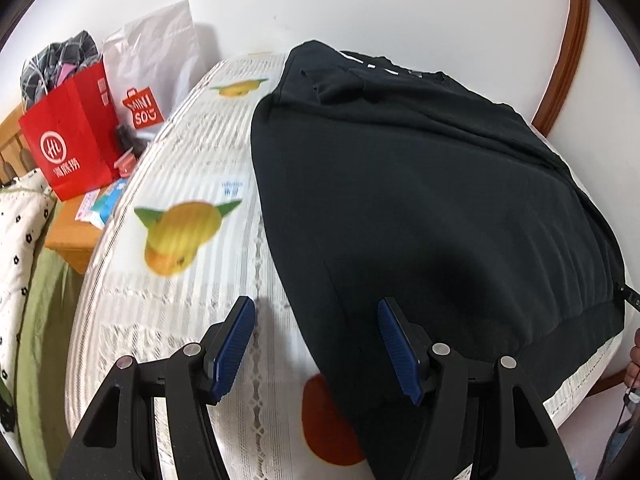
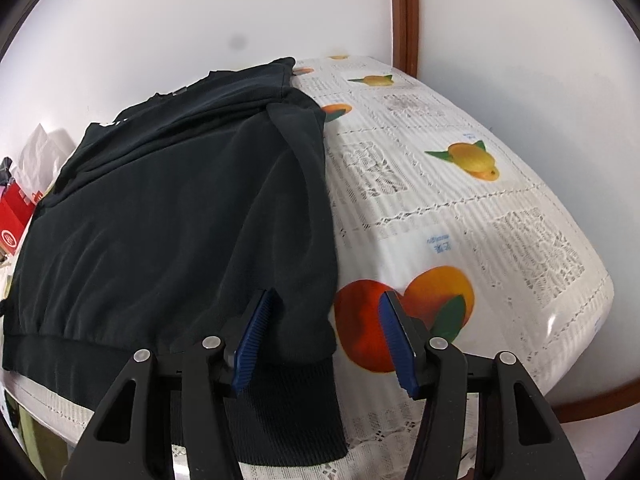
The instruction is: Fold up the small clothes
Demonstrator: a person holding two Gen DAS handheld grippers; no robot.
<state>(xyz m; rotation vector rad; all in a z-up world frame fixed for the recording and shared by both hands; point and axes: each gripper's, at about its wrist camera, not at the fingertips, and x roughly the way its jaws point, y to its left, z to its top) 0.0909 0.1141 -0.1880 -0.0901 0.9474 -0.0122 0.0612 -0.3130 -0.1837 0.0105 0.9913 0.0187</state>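
One black sweatshirt (image 1: 420,184), two hand-held grippers (image 1: 316,344)

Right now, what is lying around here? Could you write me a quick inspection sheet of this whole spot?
Surface: table under a white lace cloth printed with fruit.
Job's things: black sweatshirt lying flat, sleeves folded in over the body.
Clutter: red paper bag, white bag and small packets on a wooden side stand left of the table.
Grippers: left gripper open over the sweatshirt's left edge; right gripper open over the hem corner, neither gripping cloth.
Cables: nothing seen.
Surroundings: white wall, brown wooden trim.
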